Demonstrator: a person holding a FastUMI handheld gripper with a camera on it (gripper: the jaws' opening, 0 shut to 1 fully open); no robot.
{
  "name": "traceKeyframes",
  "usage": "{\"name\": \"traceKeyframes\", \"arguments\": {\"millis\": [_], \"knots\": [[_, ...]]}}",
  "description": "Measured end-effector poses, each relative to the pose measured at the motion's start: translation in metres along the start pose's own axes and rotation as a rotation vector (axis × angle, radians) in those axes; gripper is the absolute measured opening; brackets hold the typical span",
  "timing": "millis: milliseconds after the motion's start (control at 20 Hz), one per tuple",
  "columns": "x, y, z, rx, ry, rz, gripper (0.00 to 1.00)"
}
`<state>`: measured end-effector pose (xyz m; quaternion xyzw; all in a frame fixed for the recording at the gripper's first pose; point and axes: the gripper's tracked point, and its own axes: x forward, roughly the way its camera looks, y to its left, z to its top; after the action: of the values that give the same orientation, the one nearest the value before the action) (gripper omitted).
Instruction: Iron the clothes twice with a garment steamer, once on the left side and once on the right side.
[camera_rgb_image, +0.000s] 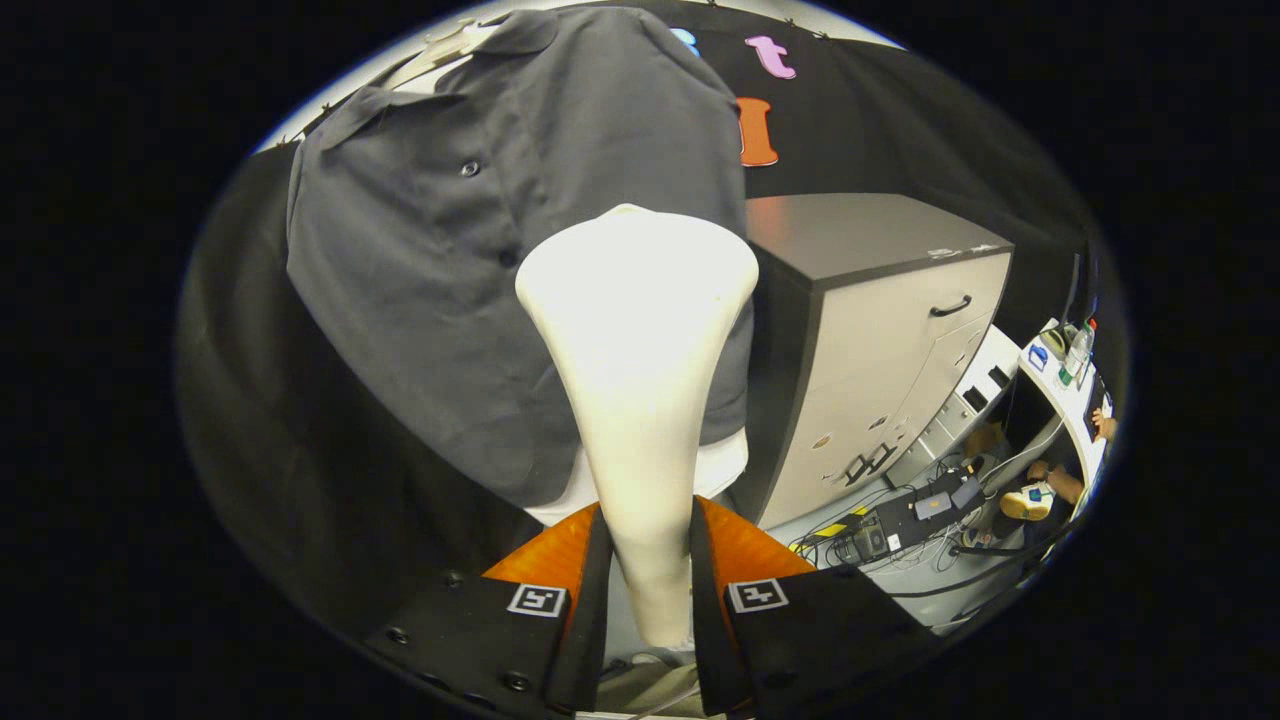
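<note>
A dark grey button-up shirt (440, 290) hangs on a hanger against the black cloth wall, with a white garment showing below its hem (722, 468). My gripper (645, 530) is shut on the handle of a cream garment steamer (640, 340), both fingers pressing its narrow stem. The steamer's wide head points up and forward and lies over the lower right part of the shirt, hiding the cloth there. I cannot tell whether the head touches the fabric.
A grey cabinet (880, 340) with a dark top and a black handle stands just right of the shirt. Cables and a black device (910, 515) lie on the floor beyond it. A white desk (1065, 385) with bottles and a seated person's legs are farther right.
</note>
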<state>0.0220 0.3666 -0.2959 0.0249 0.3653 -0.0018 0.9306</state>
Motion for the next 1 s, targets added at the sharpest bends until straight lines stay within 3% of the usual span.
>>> {"name": "traceKeyframes", "arguments": {"millis": [650, 1000], "knots": [[-0.077, -0.103, 0.166, -0.020, -0.254, 0.019, 0.45], [-0.114, -0.122, 0.239, -0.070, -0.387, 0.078, 0.45]]}}
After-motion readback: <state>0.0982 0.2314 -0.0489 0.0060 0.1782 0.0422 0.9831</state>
